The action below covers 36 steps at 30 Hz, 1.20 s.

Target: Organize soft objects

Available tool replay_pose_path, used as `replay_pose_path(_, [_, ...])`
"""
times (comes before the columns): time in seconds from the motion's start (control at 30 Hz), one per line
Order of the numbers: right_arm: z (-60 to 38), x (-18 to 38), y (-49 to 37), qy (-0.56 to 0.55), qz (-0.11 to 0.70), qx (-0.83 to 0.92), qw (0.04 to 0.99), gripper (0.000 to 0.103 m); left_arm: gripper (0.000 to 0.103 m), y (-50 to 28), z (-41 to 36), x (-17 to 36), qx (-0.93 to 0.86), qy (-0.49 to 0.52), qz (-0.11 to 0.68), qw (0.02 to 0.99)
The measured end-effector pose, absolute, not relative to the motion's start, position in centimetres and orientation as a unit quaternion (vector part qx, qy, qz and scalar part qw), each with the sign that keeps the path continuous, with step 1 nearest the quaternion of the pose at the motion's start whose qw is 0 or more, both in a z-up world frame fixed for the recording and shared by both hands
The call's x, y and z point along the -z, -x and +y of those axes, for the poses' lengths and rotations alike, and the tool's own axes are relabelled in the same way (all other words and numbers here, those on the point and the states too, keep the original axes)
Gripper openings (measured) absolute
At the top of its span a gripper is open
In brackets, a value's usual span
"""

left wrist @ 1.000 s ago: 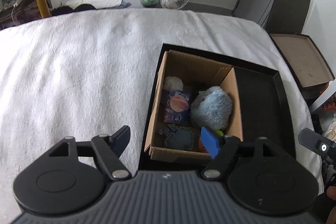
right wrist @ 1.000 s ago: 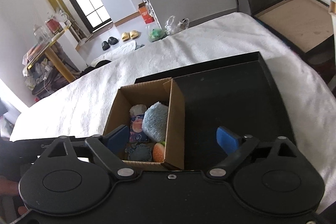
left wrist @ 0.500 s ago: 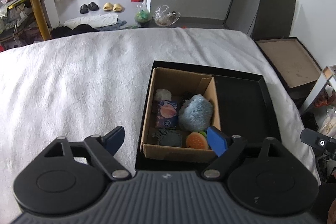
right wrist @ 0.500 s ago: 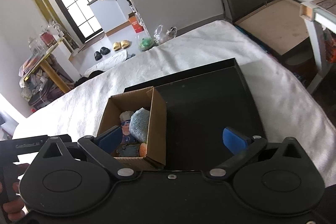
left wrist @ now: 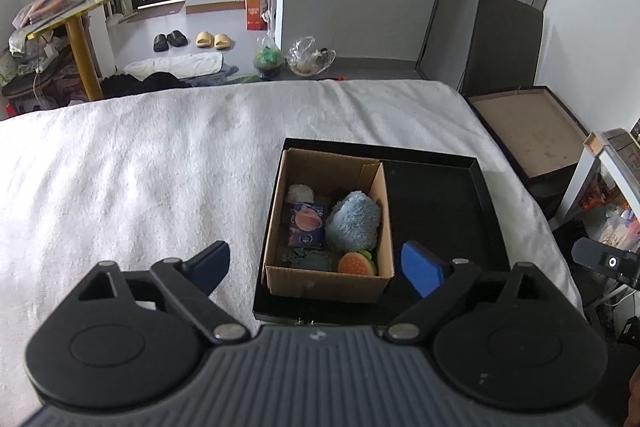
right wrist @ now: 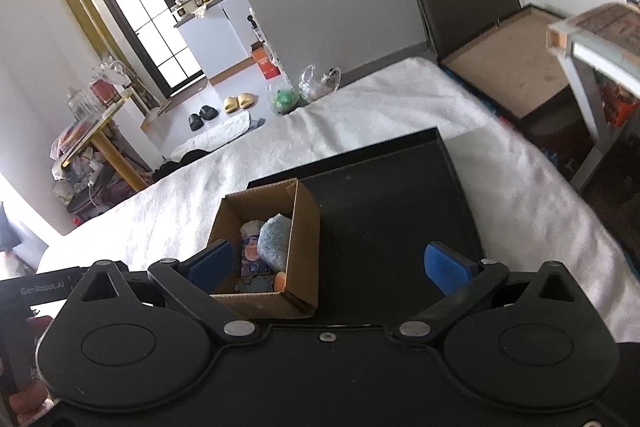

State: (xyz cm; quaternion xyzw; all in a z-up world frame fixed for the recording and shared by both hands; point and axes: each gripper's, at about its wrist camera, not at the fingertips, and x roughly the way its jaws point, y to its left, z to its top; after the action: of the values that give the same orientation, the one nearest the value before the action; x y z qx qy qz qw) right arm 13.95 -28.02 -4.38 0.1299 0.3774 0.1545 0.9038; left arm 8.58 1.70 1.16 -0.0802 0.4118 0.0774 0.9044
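Observation:
A brown cardboard box (left wrist: pixel 280 211) stands in the left half of a black tray (left wrist: pixel 440 203) on the white bed. In it lie a fluffy blue plush (left wrist: pixel 354 221), a burger-shaped toy (left wrist: pixel 356 263), a dark blue packet (left wrist: pixel 306 225), a grey soft piece (left wrist: pixel 306 259) and a white soft piece (left wrist: pixel 300 193). My left gripper (left wrist: pixel 316 263) is open and empty, held back above the box's near side. My right gripper (right wrist: pixel 328 263) is open and empty, above the box (right wrist: pixel 304 223) and tray (right wrist: pixel 384 203).
The white towel-covered bed (left wrist: pixel 140 163) spreads to the left. An open flat brown box (left wrist: pixel 532 131) lies off the bed's right side. Slippers (left wrist: pixel 212 39), bags (left wrist: pixel 292 59) and a yellow table (left wrist: pixel 80 27) stand on the floor beyond.
Both grippers have drawn back and up from the box, which now looks smaller and farther. Both stay open and empty. The box's contents have not moved.

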Motion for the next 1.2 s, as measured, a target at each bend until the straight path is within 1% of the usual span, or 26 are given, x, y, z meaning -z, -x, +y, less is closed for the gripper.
replay_pose_path(0.63, [-28.5, 0.9, -10.4, -0.108, 0.348, -0.156, 0.918, 0.103, 0.094, -3.9, 1.2, -4.6, -0.077, 0.081, 0.377, 0.919])
replay_pose_path(0.73, [-28.5, 0.3, -9.9, -0.104, 0.344, -0.159, 0.92, 0.103, 0.097, -3.4, 0.9, -5.2, -0.074, 0.076, 0.374, 0.921])
replay_pose_path(0.93, [-28.4, -0.8, -8.7, -0.095, 0.333, -0.165, 0.924, 0.103, 0.098, -2.1, 0.2, -6.5, -0.071, 0.067, 0.36, 0.928])
replay_pose_path(1.07, [-28.4, -1.2, -8.0, -0.095, 0.327, -0.167, 0.925, 0.103, 0.102, -1.2, -0.2, -7.0, -0.069, 0.06, 0.354, 0.931])
replay_pose_path(1.2, [-28.4, -1.2, -7.4, -0.092, 0.326, -0.172, 0.925, 0.103, 0.102, -0.6, -0.4, -7.3, -0.07, 0.058, 0.349, 0.933])
